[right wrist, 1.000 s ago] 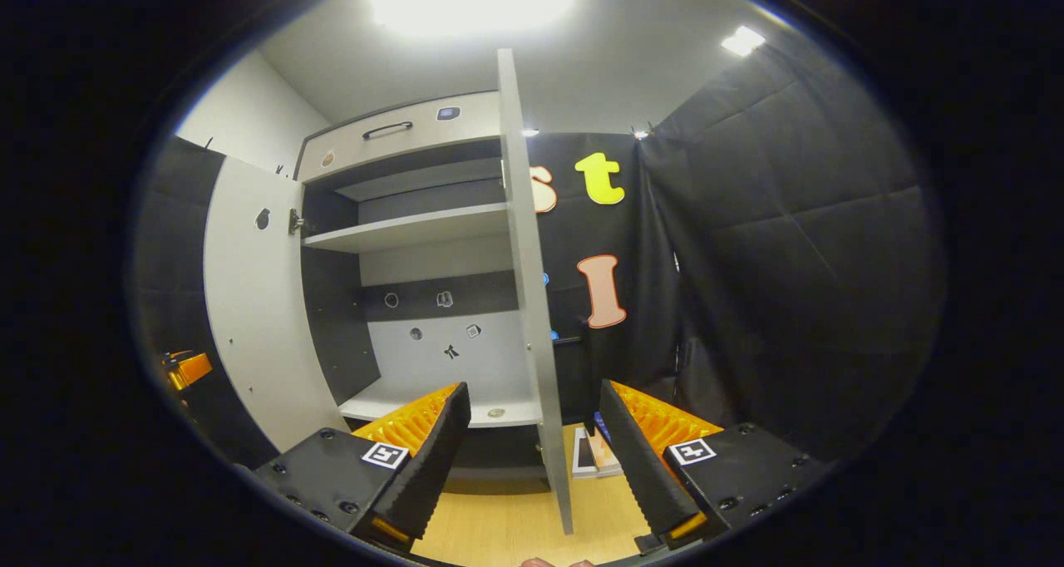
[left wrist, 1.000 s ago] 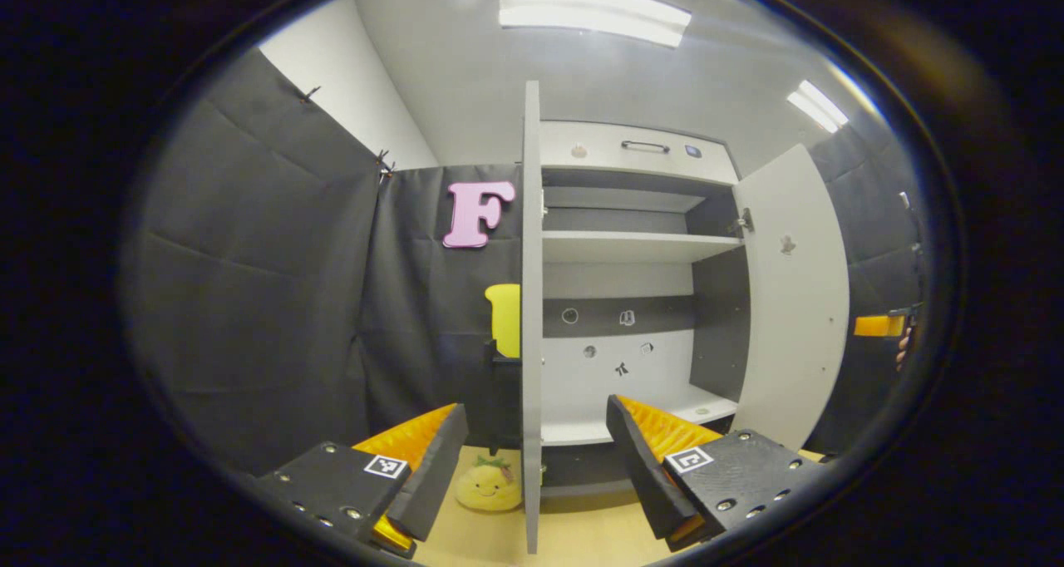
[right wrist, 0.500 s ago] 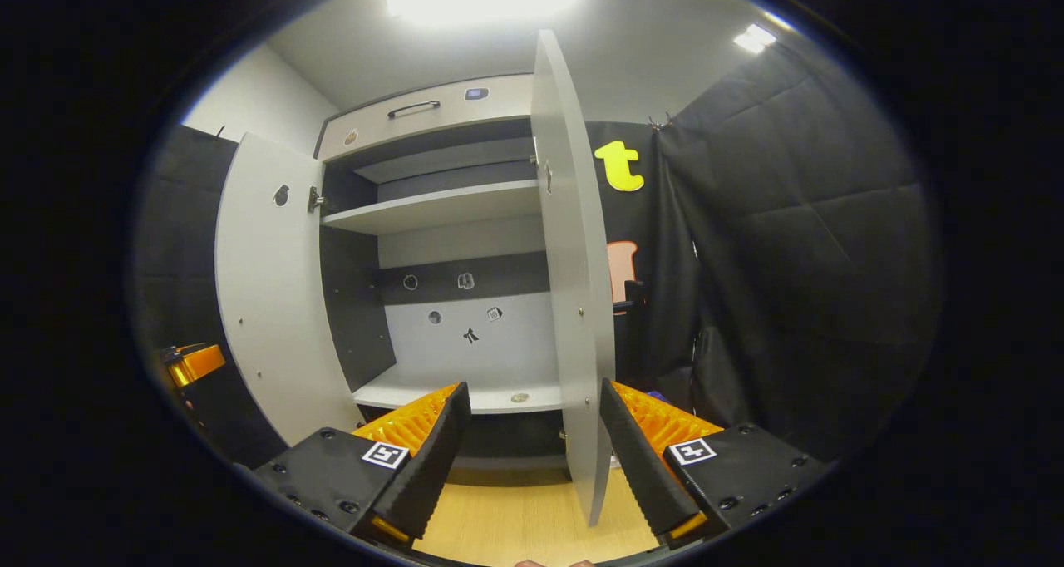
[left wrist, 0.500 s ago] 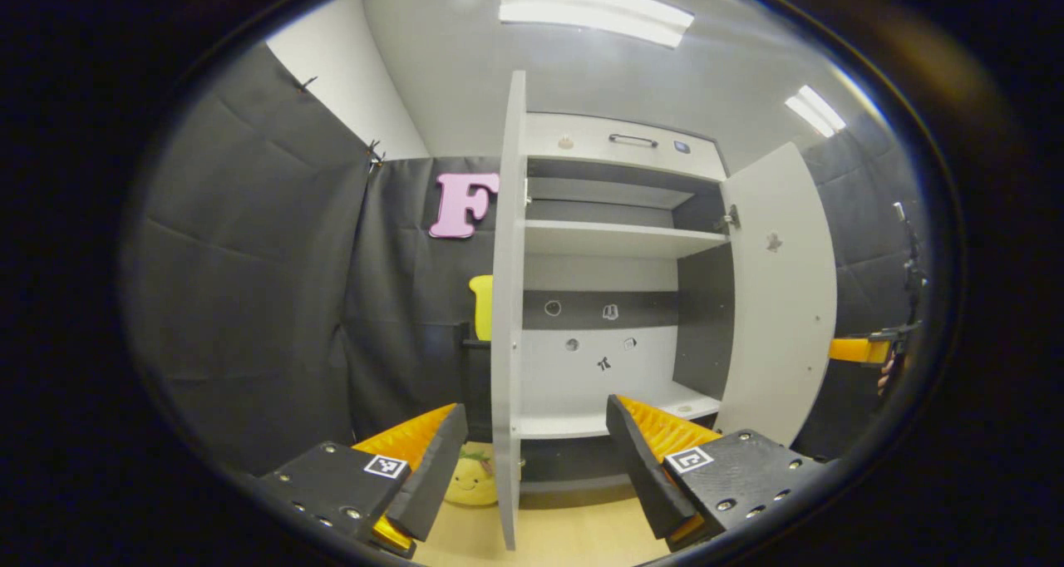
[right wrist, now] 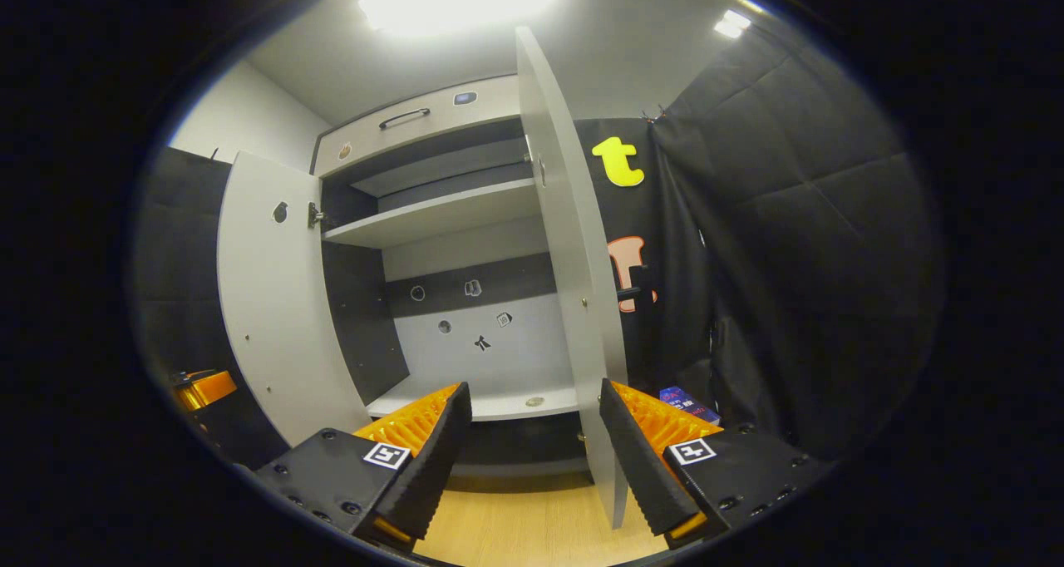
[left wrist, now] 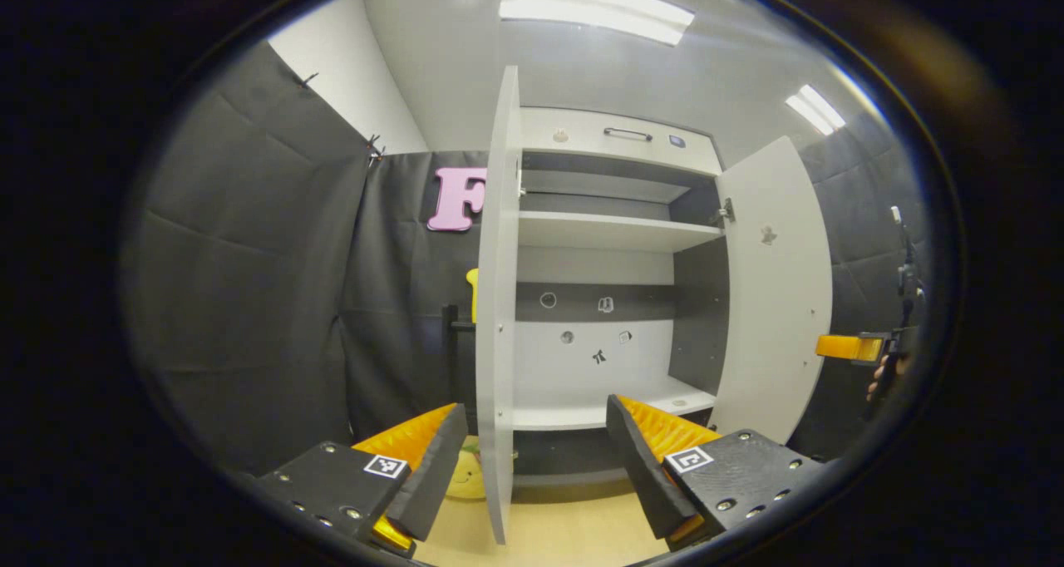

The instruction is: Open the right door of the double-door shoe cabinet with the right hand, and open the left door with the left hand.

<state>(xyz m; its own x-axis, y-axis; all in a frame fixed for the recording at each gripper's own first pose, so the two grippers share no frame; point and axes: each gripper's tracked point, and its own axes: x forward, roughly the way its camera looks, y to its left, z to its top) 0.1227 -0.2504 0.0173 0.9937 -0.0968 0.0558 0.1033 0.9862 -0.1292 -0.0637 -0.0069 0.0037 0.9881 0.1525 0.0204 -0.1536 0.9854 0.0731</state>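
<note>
Both doors of the shoe cabinet (left wrist: 611,139) stand swung out. In the left gripper view the left door (left wrist: 496,301) shows edge-on between the released left claw (left wrist: 532,459), half hiding a yellow plush toy (left wrist: 464,477). In the right gripper view the right door (right wrist: 573,268) stands between the spread right claw (right wrist: 532,455), touching neither finger; a blue item (right wrist: 686,401) on the floor is hard to identify.

Both views look up from low, sharing the open cabinet (left wrist: 607,301) interior.
</note>
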